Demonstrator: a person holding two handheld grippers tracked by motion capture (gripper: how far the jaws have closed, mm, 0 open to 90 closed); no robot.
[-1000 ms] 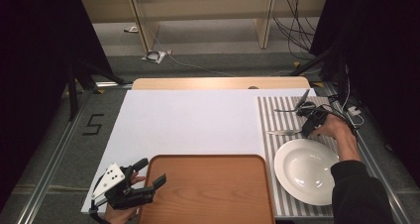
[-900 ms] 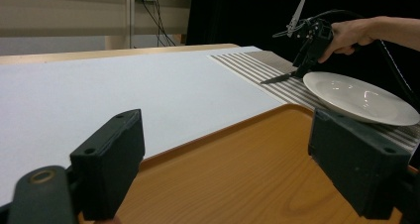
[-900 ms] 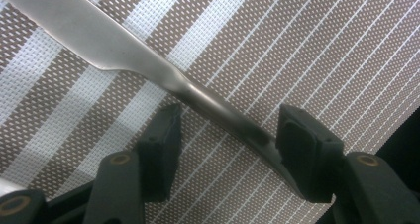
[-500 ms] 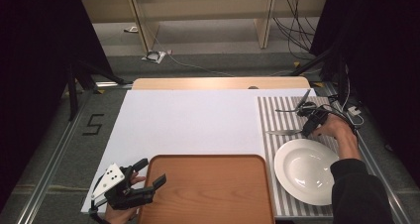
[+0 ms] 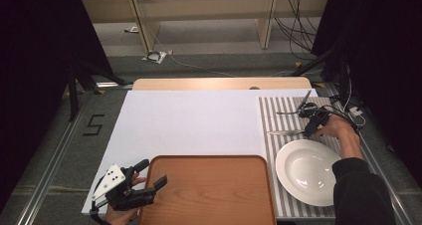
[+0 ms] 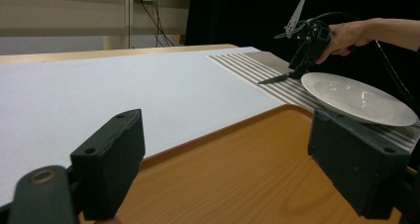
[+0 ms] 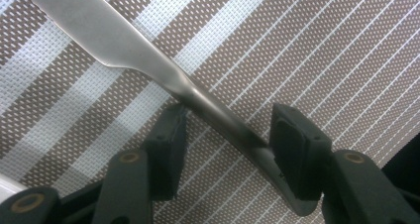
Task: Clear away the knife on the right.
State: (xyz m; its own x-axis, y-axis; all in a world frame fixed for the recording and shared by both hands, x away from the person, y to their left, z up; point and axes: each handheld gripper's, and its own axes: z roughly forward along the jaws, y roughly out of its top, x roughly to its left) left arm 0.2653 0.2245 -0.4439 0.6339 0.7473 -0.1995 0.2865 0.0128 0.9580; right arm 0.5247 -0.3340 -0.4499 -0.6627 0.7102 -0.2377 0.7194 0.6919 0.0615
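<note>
On the striped placemat [image 5: 293, 115] just beyond the white plate [image 5: 308, 171], the knife [image 7: 148, 60] lies flat between the right gripper [image 7: 225, 135] fingers, which have just been closing but aren't yet clamped. Lift remains. Left gripper [image 5: 142, 182] waits, fingers apart, at the wooden tray [image 5: 209, 195].
</note>
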